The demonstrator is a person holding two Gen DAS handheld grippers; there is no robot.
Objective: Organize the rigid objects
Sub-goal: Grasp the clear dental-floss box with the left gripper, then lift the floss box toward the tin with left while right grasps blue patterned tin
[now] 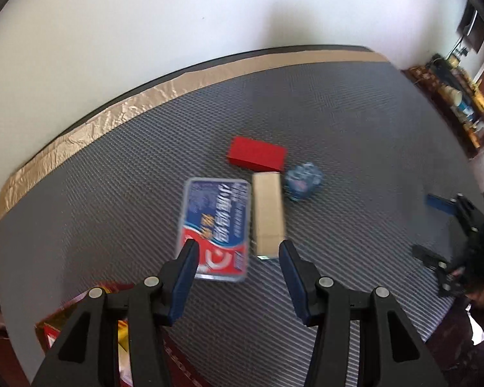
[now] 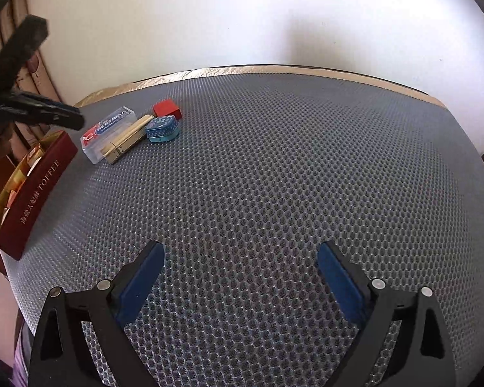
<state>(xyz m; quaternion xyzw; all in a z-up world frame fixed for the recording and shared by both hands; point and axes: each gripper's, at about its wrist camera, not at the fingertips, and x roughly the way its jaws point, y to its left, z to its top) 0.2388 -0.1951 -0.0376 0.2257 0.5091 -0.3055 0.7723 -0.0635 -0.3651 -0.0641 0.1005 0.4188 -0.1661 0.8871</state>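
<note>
Your left wrist camera looks steeply down along the left gripper (image 1: 238, 250) from close above the near-left part of the grey mat (image 1: 355, 122), facing the far wall, with the cluster of small boxes just beyond the fingertips (this view is motion-blurred). Your right wrist camera sits further right, tilted less steeply over the right gripper (image 2: 240, 253), taking in most of the mat (image 2: 290, 161) out to its taped far edge. Both views share the blue-and-red case (image 1: 214, 229) (image 2: 108, 130), the tan box (image 1: 267, 216) (image 2: 127, 138), the red box (image 1: 256, 153) (image 2: 166, 109) and the toffee box (image 1: 80, 316) (image 2: 37, 193).
</note>
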